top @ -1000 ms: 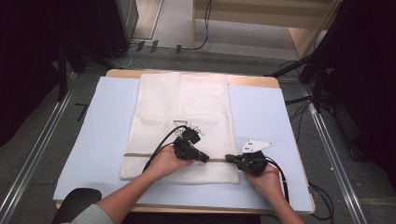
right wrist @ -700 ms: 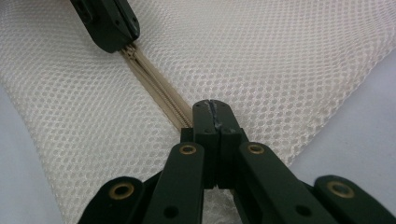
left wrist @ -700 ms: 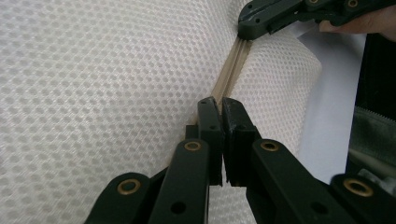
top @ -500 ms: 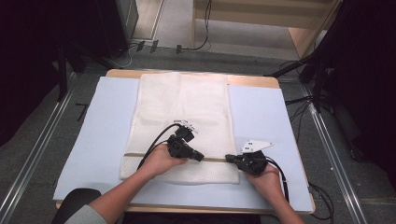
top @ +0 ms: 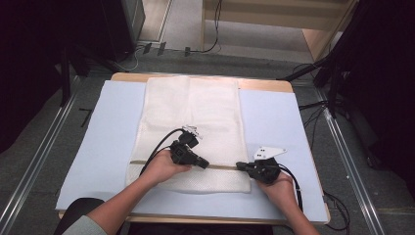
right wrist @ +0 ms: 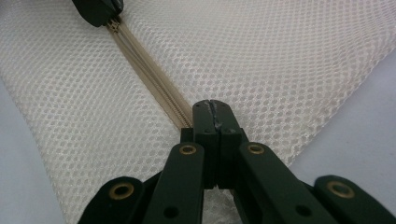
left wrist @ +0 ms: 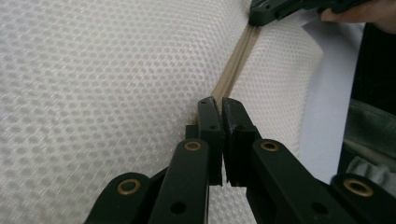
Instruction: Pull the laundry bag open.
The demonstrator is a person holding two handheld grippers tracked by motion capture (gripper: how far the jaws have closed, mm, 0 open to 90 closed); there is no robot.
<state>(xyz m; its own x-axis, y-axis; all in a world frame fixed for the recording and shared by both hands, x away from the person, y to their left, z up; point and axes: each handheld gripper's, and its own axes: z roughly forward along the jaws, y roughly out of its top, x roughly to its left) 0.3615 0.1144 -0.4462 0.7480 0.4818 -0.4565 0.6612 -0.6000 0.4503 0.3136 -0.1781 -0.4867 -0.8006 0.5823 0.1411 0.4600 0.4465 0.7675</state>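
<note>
- High view: I count one white mesh laundry bag [top: 193, 129] lying flat and lengthwise on one pale blue mat [top: 105, 142], which covers one wooden table [top: 264, 84].
- One beige zipper [top: 222, 167] runs across the bag near its close end.
- I see two hand-held grippers, each with one black cable trailing back toward me. My left gripper [top: 204, 164] sits on the zipper near the middle of the bag; my right gripper [top: 240, 166] sits on the same zipper line at the bag's right edge. The two tips face each other, near but apart.
- One grey three-cornered plate [top: 267, 152] tops the right gripper.

- Left gripper view: my two black jaws are clenched, only a thin slit between them, tips down on the zipper [left wrist: 232, 74]. They grip the zipper where it meets them; I cannot tell whether it is the pull or the tape.
- The mesh bag [left wrist: 102, 88] lies on both sides of the zipper, and the right gripper [left wrist: 258, 17] bites the far end of the same zipper at the top.

- Right gripper view: my two jaws are pressed fully together on the end of the zipper [right wrist: 154, 79], at the bag's edge.
- The mesh bag [right wrist: 280, 60] spreads ahead, the blue mat [right wrist: 355, 130] beside it, and the left gripper [right wrist: 112, 14] sits farther along the zipper.
</note>
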